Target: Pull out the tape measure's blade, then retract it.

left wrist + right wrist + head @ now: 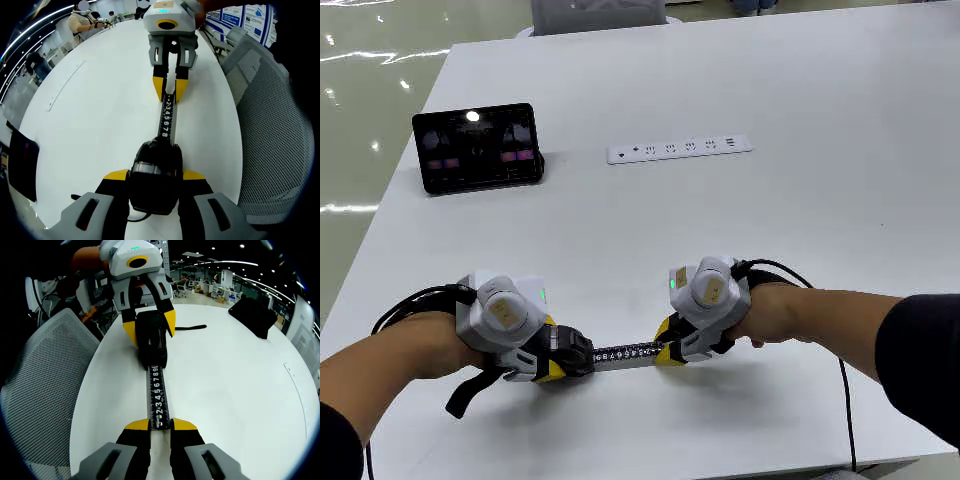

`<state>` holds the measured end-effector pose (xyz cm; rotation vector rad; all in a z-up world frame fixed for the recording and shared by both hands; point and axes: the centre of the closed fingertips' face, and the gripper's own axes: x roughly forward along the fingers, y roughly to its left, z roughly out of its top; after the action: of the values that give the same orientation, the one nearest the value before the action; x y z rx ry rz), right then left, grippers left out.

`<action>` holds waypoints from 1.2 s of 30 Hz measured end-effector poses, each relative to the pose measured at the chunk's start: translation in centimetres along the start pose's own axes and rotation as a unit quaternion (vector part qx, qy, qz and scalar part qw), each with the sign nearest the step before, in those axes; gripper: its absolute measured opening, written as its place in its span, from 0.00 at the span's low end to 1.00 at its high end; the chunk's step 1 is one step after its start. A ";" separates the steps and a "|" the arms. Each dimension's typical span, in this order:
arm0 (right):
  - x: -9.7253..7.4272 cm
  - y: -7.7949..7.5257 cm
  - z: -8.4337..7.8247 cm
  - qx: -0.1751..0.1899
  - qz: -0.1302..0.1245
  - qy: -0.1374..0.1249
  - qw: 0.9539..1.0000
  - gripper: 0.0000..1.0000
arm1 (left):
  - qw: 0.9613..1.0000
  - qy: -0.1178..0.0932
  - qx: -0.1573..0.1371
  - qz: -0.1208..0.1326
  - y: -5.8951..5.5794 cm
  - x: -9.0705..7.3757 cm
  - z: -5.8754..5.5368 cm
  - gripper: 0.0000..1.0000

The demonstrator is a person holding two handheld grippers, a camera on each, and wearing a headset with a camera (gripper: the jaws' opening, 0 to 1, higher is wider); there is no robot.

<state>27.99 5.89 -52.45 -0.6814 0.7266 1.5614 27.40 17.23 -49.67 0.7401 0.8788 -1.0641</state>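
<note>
The white surface (740,220) runs under both your hands, close to its front edge. Nearest you, your left gripper (558,360) has its jaws closed around the black tape measure case (574,352) (the yellow jaw tips flank it on either side). From the case a short length of blade (628,353), numbers showing, runs straight across to your right gripper (667,352), whose jaws are pinched nearly together on the blade's end. Farther off lie a white power strip (678,149) and a dark tablet (478,147), both well apart from the tape.
</note>
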 end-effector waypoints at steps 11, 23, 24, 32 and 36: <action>-0.4 -0.1 -0.5 0.001 -0.002 0.002 1.000 0.11 | 1.000 -0.001 -0.001 -0.001 0.1 0.0 0.0 0.31; -0.9 -0.1 -1.3 0.004 -0.002 0.004 1.000 0.11 | 1.000 -0.001 -0.001 -0.001 0.0 -0.1 0.0 0.31; -1.0 -0.1 -1.4 0.004 -0.002 0.005 1.000 0.11 | 1.000 -0.001 -0.001 -0.001 0.0 -0.1 0.0 0.31; -1.3 0.0 -1.9 0.004 -0.004 0.006 1.000 0.11 | 1.000 -0.001 -0.001 0.000 0.1 0.0 0.1 0.31; -1.5 0.0 -2.1 0.002 -0.005 0.008 1.000 0.11 | 1.000 0.000 0.000 0.001 0.1 0.0 0.1 0.31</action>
<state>28.17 3.29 -52.64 -0.6955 0.7372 1.5464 27.48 17.18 -49.62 0.7403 0.8771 -1.0625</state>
